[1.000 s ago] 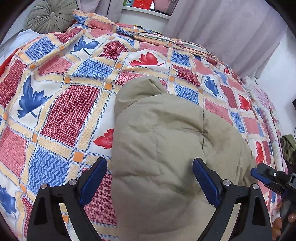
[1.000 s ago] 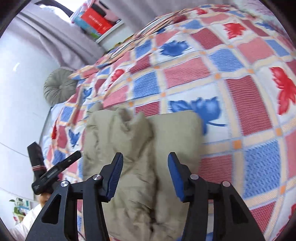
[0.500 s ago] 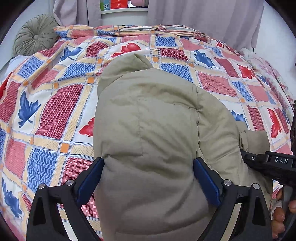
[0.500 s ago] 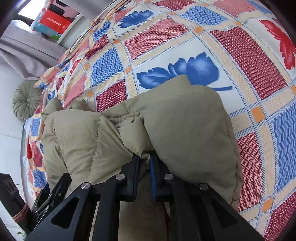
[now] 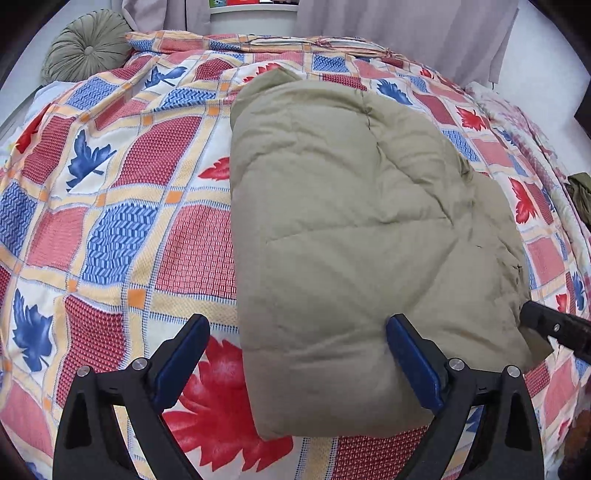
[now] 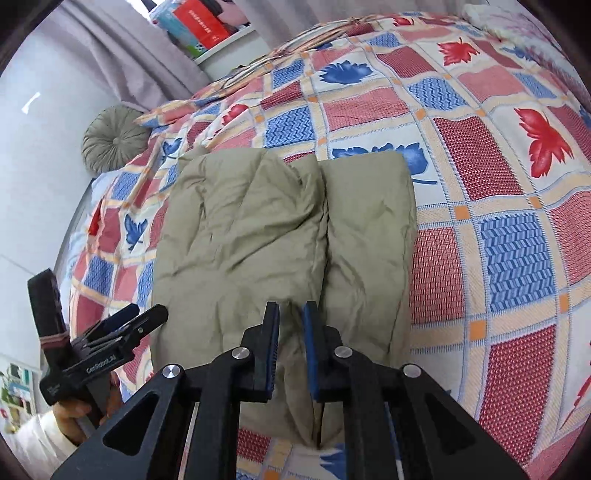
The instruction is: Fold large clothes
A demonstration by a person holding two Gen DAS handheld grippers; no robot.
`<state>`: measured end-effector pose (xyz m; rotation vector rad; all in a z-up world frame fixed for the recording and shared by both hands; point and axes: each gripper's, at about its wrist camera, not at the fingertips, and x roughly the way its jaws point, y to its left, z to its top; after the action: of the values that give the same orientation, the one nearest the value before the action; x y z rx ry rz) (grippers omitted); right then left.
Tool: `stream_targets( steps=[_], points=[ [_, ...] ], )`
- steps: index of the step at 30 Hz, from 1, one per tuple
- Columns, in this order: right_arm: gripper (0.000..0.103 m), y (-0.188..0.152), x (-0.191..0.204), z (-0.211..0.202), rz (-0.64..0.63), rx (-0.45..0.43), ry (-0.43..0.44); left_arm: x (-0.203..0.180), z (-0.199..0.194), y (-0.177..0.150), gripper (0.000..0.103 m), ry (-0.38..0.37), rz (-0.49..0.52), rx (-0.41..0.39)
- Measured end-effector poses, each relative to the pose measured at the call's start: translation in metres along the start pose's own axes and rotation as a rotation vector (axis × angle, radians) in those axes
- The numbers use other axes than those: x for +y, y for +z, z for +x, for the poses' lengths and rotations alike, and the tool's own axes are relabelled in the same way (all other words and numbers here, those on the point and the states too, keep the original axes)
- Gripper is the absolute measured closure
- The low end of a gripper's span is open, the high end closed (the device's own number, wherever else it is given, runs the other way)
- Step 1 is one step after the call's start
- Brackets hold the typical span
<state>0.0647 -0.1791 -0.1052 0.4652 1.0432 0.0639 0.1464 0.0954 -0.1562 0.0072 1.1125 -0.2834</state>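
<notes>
A puffy khaki jacket (image 5: 351, 221) lies folded into a thick oblong on the patterned bedspread (image 5: 122, 229). My left gripper (image 5: 297, 325) is open over the jacket's near left corner: one blue pad hovers above the bedspread, the other above the jacket. It also shows in the right wrist view as the left gripper (image 6: 140, 317), held in a hand. My right gripper (image 6: 291, 306) sits over the near end of the jacket (image 6: 251, 229), its jaws a narrow slit and opening, with a thin fold of khaki fabric between the pads. The right gripper (image 5: 532, 317) touches the jacket's right edge.
A round green cushion (image 5: 86, 44) lies at the head of the bed. Grey curtains (image 5: 424, 33) and a white shelf with boxes (image 6: 207, 29) stand behind it. A dark green cloth (image 5: 580, 192) lies at the far right edge. Bare bedspread surrounds the jacket.
The right gripper closed from wide open onto a fold of the jacket, then drew back toward the near end. The left gripper slid left, to the jacket's corner. The jacket now lies flatter.
</notes>
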Motion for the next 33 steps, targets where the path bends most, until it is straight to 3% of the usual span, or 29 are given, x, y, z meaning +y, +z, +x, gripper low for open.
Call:
stream_targets(
  steps=[5,8,20,33],
  points=[
    [0.088,-0.032,0.000,0.029,-0.050,0.104,-0.104,-0.003,0.003,-0.003,0.005,0.014,-0.019,0.029],
    [0.088,-0.035,-0.012,0.043,0.014,0.153,-0.101,-0.005,-0.001,-0.002,0.005,0.028,-0.020,0.044],
    [0.088,-0.034,-0.007,-0.011,0.055,0.144,-0.095,-0.018,-0.035,-0.002,0.005,0.052,-0.012,0.090],
    [0.088,-0.052,0.001,-0.038,0.115,0.185,-0.110,-0.014,-0.072,-0.011,0.005,0.058,-0.053,0.123]
  ],
)
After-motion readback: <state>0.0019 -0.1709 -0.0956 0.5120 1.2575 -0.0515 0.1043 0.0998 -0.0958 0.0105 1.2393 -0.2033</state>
